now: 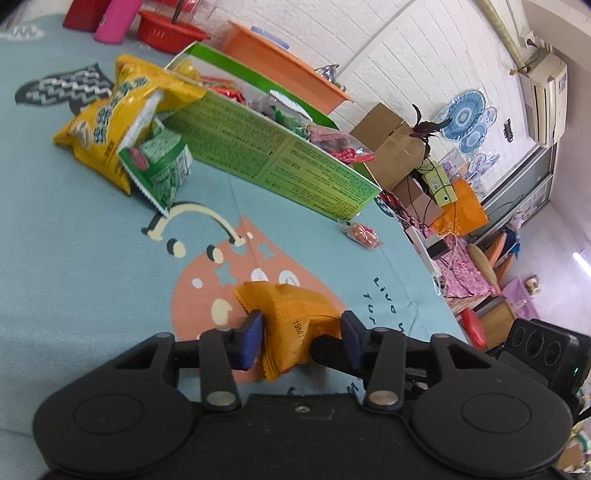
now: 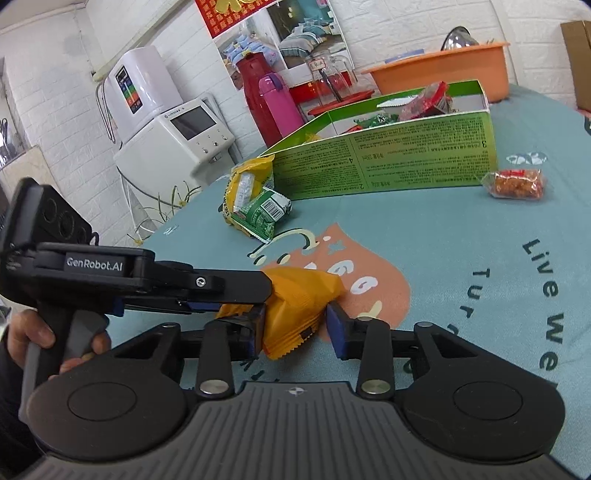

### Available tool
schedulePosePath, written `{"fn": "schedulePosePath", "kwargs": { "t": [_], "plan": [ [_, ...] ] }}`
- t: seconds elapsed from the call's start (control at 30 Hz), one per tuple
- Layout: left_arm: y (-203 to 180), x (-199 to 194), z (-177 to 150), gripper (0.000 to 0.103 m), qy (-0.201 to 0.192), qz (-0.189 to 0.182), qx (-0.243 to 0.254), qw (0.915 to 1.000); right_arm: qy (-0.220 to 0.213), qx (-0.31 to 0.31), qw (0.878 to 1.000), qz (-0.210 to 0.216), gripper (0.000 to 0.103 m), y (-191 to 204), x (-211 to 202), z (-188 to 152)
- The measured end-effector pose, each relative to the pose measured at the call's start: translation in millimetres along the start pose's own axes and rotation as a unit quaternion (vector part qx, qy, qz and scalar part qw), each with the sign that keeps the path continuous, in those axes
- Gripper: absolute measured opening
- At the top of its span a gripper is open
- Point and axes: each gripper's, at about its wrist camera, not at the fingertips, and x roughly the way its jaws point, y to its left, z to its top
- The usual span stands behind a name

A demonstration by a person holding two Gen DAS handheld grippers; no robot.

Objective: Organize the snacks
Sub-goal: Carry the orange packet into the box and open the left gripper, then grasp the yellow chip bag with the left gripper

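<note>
Both grippers, left gripper and right gripper, have jaws clamped on one crinkly orange foil snack packet; opposing pulls could tear it.

Teal printed tablecloth across the table. At its far edge: orange basin, red basket, pink flask just beside red flask. Off the table: white appliance with screen, cardboard boxes, wall air conditioner.
</note>
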Motion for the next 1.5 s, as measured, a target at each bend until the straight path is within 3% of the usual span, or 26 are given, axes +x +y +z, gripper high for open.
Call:
{"fn": "schedulePosePath", "kwargs": {
  "t": [0.3, 0.57, 0.77, 1.07, 1.13, 1.17, 1.2, 1.23, 1.33, 1.5],
  "plan": [
    [-22.2, -19.8, 50.9, 0.061, -0.074, -0.018, 0.029, 0.9966, -0.065, -0.044, 0.997, 0.012, 0.06, 8.3, -5.5, 57.3],
    [-21.2, -13.9, 117.5, 0.057, -0.127, -0.025, 0.037, 0.9908, -0.109, -0.04, 0.993, 0.035, 0.06, -4.5, 21.3, 121.9],
    [1.2, 13.5, 154.1, 0.055, -0.132, -0.024, 0.025, 0.9906, -0.115, -0.022, 0.993, 0.03, 0.06, -23.6, 56.2, 150.2],
    [34.0, 47.1, 180.2, 0.055, -0.121, -0.013, 0.008, 0.9926, -0.105, -0.035, 0.994, 0.005, 0.06, -42.7, 98.5, 163.2],
    [39.5, 55.3, 182.4, 0.073, -0.114, 0.001, 0.012, 0.9935, -0.105, -0.056, 0.993, -0.023, 0.068, -41.7, 108.2, 161.3],
    [42.4, 58.7, 181.9, 0.099, -0.111, 0.01, 0.01, 0.9938, -0.103, -0.072, 0.991, -0.041, 0.07, -40.8, 113.6, 159.1],
    [44.4, 60.1, 180.4, 0.103, -0.11, 0.018, 0.007, 0.9937, -0.097, -0.086, 0.99, -0.055, 0.08, -39.8, 118.2, 156.7],
    [46.4, 60.4, 178.1, 0.103, -0.112, 0.028, 0.003, 0.9933, -0.093, -0.097, 0.989, -0.065, 0.089, -38.9, 120.5, 154.1],
    [47.0, 53.6, 172.2, 0.103, -0.119, 0.032, 0.01, 0.9924, -0.093, -0.124, 0.985, -0.068, 0.102, -34.8, 118.1, 146.0],
    [35.3, 28.3, 163.7, 0.103, -0.126, 0.019, 0.015, 0.9917, -0.109, -0.116, 0.986, -0.057, 0.103, -20.3, 93.9, 144.5]
  ]
}}
